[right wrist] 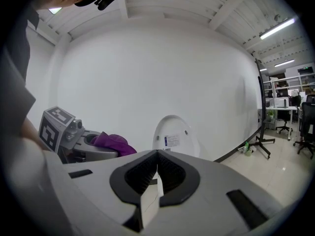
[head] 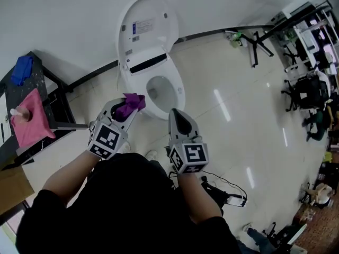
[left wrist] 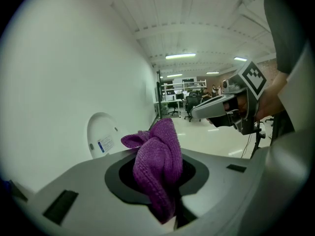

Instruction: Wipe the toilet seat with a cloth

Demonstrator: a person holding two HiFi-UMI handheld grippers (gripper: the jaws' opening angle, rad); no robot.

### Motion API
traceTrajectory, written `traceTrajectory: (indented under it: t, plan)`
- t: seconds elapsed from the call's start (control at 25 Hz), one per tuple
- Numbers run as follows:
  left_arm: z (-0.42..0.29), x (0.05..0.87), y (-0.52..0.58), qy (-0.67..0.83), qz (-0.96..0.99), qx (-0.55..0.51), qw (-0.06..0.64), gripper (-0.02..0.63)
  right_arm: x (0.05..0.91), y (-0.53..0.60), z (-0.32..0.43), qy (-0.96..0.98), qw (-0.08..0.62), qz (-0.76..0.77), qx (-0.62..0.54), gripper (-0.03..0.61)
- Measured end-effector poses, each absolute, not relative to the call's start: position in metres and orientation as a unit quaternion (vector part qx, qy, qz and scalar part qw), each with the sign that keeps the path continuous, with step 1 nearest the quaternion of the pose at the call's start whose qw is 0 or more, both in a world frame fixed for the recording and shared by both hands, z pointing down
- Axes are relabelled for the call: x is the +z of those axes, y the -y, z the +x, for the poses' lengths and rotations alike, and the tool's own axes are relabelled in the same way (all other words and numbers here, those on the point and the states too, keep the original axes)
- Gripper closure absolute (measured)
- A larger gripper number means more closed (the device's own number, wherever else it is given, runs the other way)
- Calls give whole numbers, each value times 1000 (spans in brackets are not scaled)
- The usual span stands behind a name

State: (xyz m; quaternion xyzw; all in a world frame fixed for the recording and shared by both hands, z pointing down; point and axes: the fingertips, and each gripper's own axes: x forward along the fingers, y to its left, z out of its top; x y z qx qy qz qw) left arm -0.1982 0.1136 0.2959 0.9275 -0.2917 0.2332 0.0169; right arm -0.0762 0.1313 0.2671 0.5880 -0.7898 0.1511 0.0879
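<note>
Head view: you're standing over the toilet with the lid (head: pixel 145 25) up against the wall and the seat (head: pixel 181 91) down and exposed, so nothing blocks a wipe. Your left gripper (head: pixel 130 109) carries the purple cloth (head: pixel 132 102) just short of the seat's near-left rim. I can't tell if it's touching. Your right gripper (head: pixel 176 116) sits beside it near the seat front. The pink cloth (head: pixel 33 119) and blue cloth (head: pixel 22 69) lie on the side table (head: pixel 37 83), well apart from the toilet and not in play.

Left gripper view: the jaws are clamped on the purple cloth (left wrist: pixel 160 166), which is bunched up and sticks out past the tips. That wad out front works as the pad, so the plastic shouldn't scrape. The camera looks level along the wall and the seat isn't in frame. I judge you need to tip down before contact.

Right gripper view: the jaws are pressed together with nothing between them. It looks parked as the idle hand, with the lid (right wrist: pixel 174 136) straight ahead.

My read is that the wipe hasn't started. Next, lower the left side and press the wad onto the rim. The risk is the narrow pinch: the cloth could pull out under drag.
</note>
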Motion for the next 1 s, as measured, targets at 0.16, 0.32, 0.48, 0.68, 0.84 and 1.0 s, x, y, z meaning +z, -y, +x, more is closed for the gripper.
traceTrajectory:
  t: [0.16, 0.32, 0.48, 0.68, 0.84, 1.0]
  plan:
    - [-182, 267, -136, 307, 924, 230, -13, 520, 248, -150, -64, 807, 85, 569, 131, 565]
    - [-166, 255, -158, 319, 920, 225, -21, 520, 236, -171, -48, 816, 83, 559, 122, 565]
    - [-159, 247, -168, 330, 917, 223, -23, 520, 230, -185, -42, 822, 79, 551, 120, 565]
    - [-160, 245, -173, 314, 922, 223, -30, 520, 224, -195, -43, 815, 71, 564, 114, 565]
    - [-166, 241, -171, 294, 929, 220, -37, 520, 224, -197, -52, 803, 59, 581, 117, 565]
    - [-177, 239, -165, 283, 933, 217, -43, 519, 223, -196, -65, 796, 59, 592, 116, 565]
